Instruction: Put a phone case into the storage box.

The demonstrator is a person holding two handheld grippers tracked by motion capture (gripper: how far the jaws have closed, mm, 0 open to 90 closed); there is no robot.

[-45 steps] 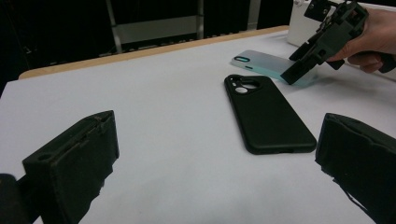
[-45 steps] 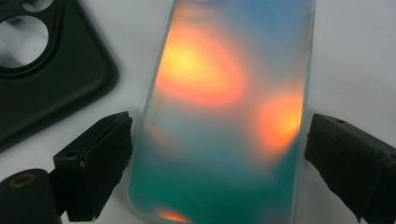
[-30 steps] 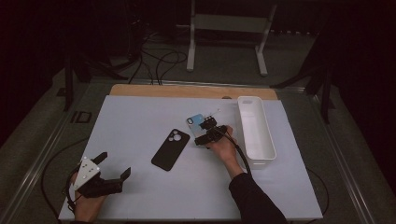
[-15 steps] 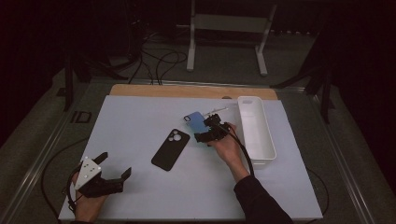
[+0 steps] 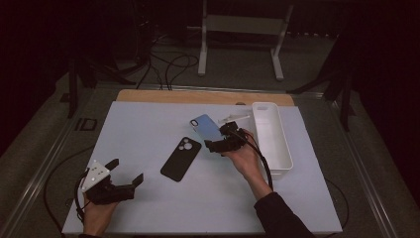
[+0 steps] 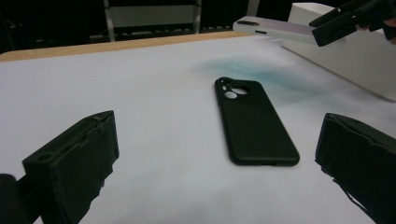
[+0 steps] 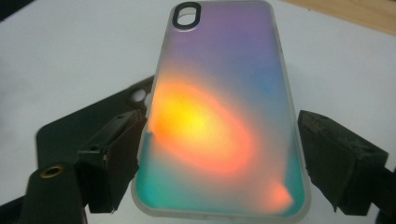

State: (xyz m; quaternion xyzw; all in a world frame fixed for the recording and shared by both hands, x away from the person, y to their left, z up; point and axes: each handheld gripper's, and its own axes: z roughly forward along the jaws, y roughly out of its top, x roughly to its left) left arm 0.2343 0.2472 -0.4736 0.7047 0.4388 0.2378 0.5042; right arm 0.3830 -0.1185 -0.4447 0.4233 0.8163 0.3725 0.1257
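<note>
Gripping an iridescent phone case across its width, the right gripper holds it lifted beside the white tray; the left gripper rests open near the black phone case lying flat; no legible writing on either

Between your right gripper's fingers sits an iridescent phone case: glossy, smooth plastic shimmering orange, teal and violet, with a frosted translucent rim. Those fingers are matt black, their pads worn and rough at the edges. Just beyond your left gripper's fingers, equally dull and scuffed, lies a black phone case with a soft matt, rubbery look. Under both spreads a smooth, pale, matt table sheet, edged with bare wood. The white bin looks like plain satin plastic.
</note>
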